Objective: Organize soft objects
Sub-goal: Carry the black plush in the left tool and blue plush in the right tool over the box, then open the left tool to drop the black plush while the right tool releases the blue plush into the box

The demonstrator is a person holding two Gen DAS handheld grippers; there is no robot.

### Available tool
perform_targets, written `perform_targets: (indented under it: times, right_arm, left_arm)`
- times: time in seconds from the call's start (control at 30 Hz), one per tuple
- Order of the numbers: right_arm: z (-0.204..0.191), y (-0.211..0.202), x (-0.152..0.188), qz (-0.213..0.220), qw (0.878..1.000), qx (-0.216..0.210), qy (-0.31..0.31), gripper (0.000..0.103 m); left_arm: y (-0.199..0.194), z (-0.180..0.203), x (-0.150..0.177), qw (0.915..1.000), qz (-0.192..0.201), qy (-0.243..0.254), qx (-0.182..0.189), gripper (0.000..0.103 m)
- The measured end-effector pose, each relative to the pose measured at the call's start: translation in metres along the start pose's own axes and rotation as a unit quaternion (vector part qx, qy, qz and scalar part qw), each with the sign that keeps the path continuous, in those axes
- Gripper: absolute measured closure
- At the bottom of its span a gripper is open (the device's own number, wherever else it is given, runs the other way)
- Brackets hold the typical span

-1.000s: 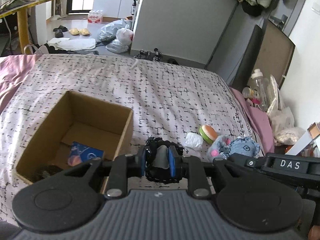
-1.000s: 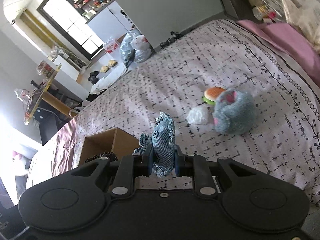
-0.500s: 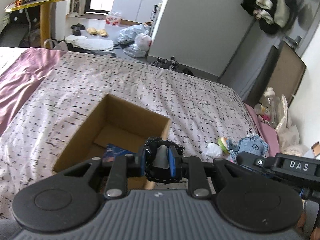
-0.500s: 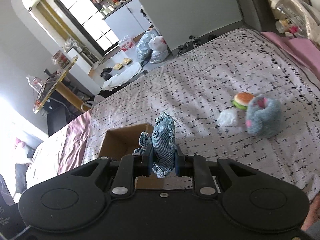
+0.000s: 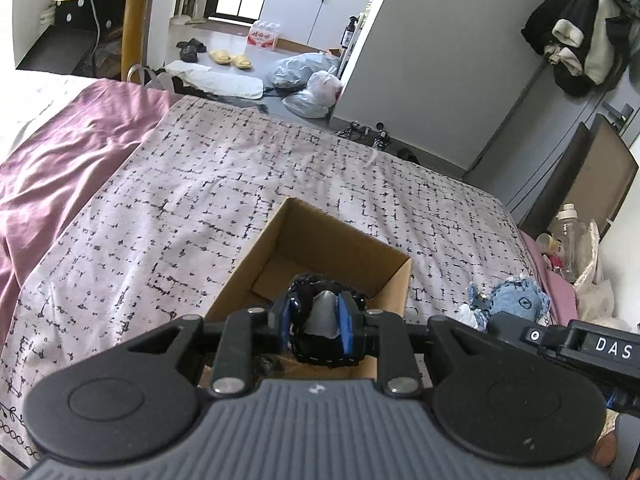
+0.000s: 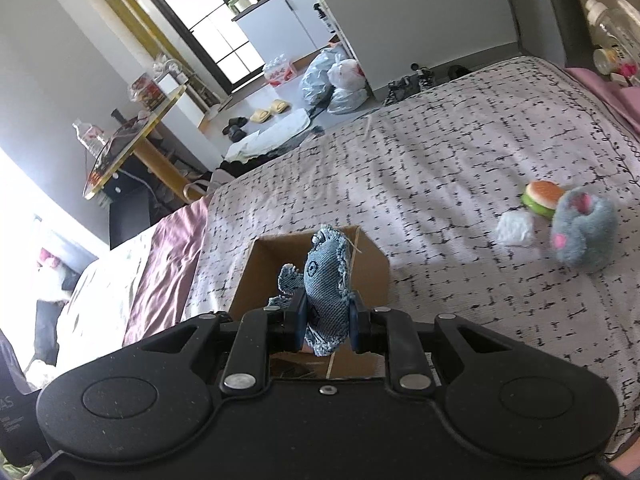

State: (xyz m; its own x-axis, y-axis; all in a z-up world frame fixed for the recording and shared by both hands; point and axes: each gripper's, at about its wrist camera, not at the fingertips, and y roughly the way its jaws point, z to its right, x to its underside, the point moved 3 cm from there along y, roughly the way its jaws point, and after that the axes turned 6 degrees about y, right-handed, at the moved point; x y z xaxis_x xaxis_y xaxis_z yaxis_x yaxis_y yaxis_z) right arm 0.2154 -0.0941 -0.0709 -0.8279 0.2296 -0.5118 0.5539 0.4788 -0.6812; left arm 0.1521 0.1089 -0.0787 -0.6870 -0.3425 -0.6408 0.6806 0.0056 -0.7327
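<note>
Both grippers over the cardboard box at twelve o'clock, left gripper pinching black toy, right gripper pinching denim toy; release next.

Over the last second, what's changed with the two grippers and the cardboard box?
Both grippers have carried their toys across the bed toward the cardboard box. In the left wrist view the box slid from the left to sit right under the left gripper and its black toy. The right gripper with the denim toy now faces the box too. Nothing was released; both grips stayed shut. The burger, grey plush and white item stayed on the bed.
</note>
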Motion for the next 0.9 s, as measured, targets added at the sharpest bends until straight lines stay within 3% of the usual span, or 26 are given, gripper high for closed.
perform_targets:
  times: [0.5, 0.53, 0.67, 0.9]
  right_arm:
    - [-0.036, 0.033, 0.033, -0.067, 0.998, -0.013, -0.018, 0.078]
    - [-0.038, 0.035, 0.036, -0.072, 0.997, -0.012, -0.024, 0.076]
    - [-0.039, 0.043, 0.045, -0.097, 0.995, -0.012, -0.024, 0.05]
    - [-0.032, 0.035, 0.04, -0.084, 0.996, 0.003, -0.017, 0.044]
  left_arm:
    - [0.004, -0.026, -0.004, 0.9998, -0.001, -0.021, 0.004, 0.08]
    - [0.005, -0.028, -0.003, 0.9998, -0.002, -0.021, 0.004, 0.08]
    - [0.008, -0.034, -0.003, 0.9997, -0.005, -0.024, 0.002, 0.079]
    - [0.014, -0.035, -0.005, 0.9997, -0.007, -0.025, 0.002, 0.079]
